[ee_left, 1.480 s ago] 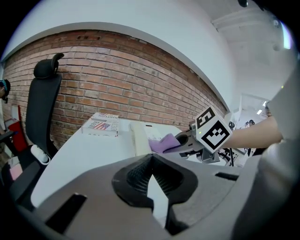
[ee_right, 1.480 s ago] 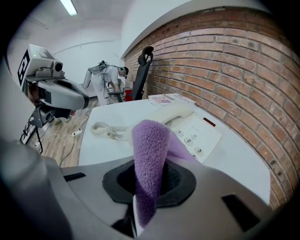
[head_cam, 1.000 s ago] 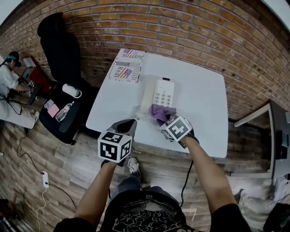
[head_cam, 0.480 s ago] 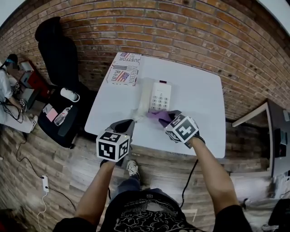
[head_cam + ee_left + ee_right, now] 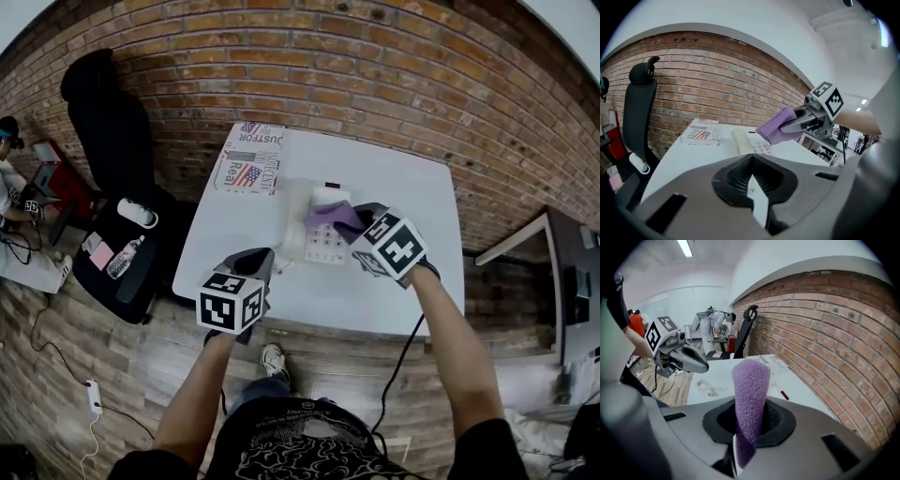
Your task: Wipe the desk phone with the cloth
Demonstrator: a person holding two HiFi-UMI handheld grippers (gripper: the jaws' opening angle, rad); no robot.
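Note:
The white desk phone (image 5: 322,242) lies mid-table, handset (image 5: 297,223) along its left side; the left gripper view shows the phone (image 5: 749,142) ahead too. My right gripper (image 5: 360,219) is shut on a purple cloth (image 5: 329,217), held over the phone's far half. The cloth (image 5: 750,390) stands up out of the right jaws, and in the left gripper view the cloth (image 5: 776,125) hangs just above the keypad. My left gripper (image 5: 256,266) is shut and empty at the table's front edge, left of the phone.
A printed cardboard box (image 5: 249,156) sits at the table's far left corner against the brick wall. The phone's coiled cord (image 5: 708,388) trails on the table (image 5: 412,272). A black office chair (image 5: 106,117) stands left of the table.
My right gripper has carried the cloth from the phone's near end up over the keypad toward its far end. The left gripper has barely moved.

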